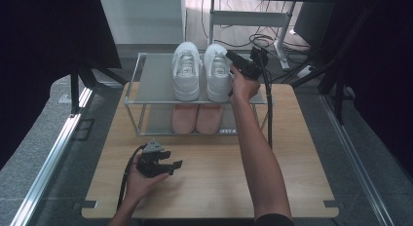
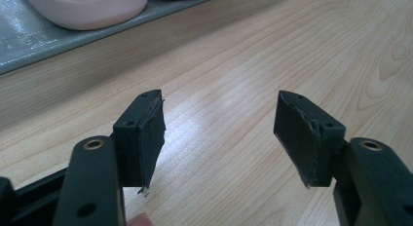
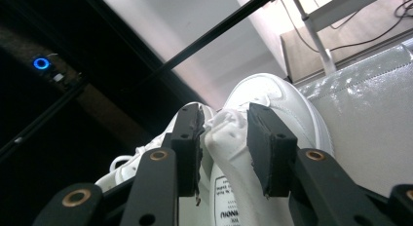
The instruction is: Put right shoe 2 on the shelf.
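White sneaker, right of pair on top shelf: long axis 12–6; right gripper at its 3 o'clock, jaws half-open astride the tongue, not pressing; nearer hand.

black tool, brass-ringed screw holes, trailing cable

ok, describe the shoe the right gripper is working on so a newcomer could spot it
Find the two-tier shoe rack at the table's far end. On its top shelf stand two white sneakers; it's the right-hand white sneaker, beside the person's right hand, with its tongue between the right gripper jaws.
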